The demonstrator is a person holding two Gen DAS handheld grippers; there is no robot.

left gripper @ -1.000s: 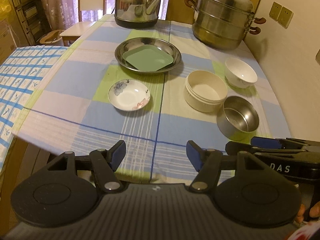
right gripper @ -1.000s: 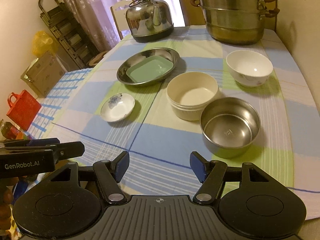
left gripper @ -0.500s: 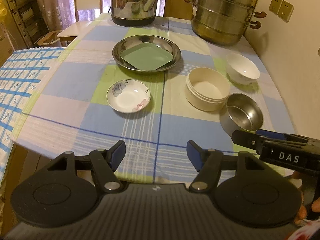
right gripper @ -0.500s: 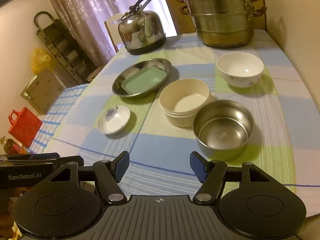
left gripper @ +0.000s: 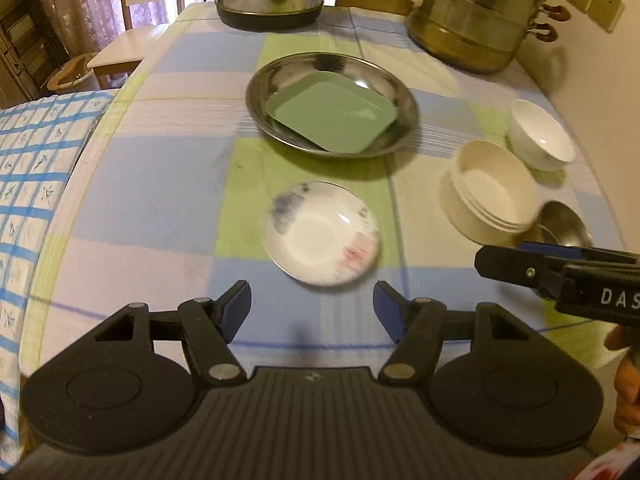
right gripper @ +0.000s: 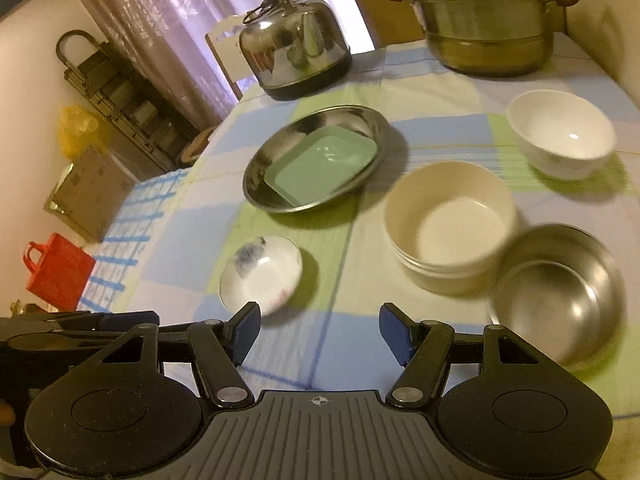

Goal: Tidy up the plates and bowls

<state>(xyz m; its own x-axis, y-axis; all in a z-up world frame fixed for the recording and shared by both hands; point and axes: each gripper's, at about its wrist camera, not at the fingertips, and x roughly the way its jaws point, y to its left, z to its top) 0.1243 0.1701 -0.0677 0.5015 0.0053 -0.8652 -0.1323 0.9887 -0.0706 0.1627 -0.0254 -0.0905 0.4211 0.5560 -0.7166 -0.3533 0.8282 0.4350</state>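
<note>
Only the square green plastic plate [left gripper: 332, 118] lay nested in the round steel dish [left gripper: 260, 92]. At five o'clock of it, the small flowered white saucer [left gripper: 320, 232], cream ribbed bowl [right gripper: 450, 224], steel bowl [right gripper: 560, 292] and white china bowl [right gripper: 560, 136] sat unstacked. The left gripper [left gripper: 312, 308] was closing on nothing, and the right gripper [right gripper: 318, 330] stood spread and empty

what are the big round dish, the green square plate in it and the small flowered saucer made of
Big round dish: polished steel by its mirror-like grey sheen. Green square plate: probably matte plastic or melamine, flat even colour. Small flowered saucer: likely glazed ceramic, glossy white with a bright highlight.
</note>
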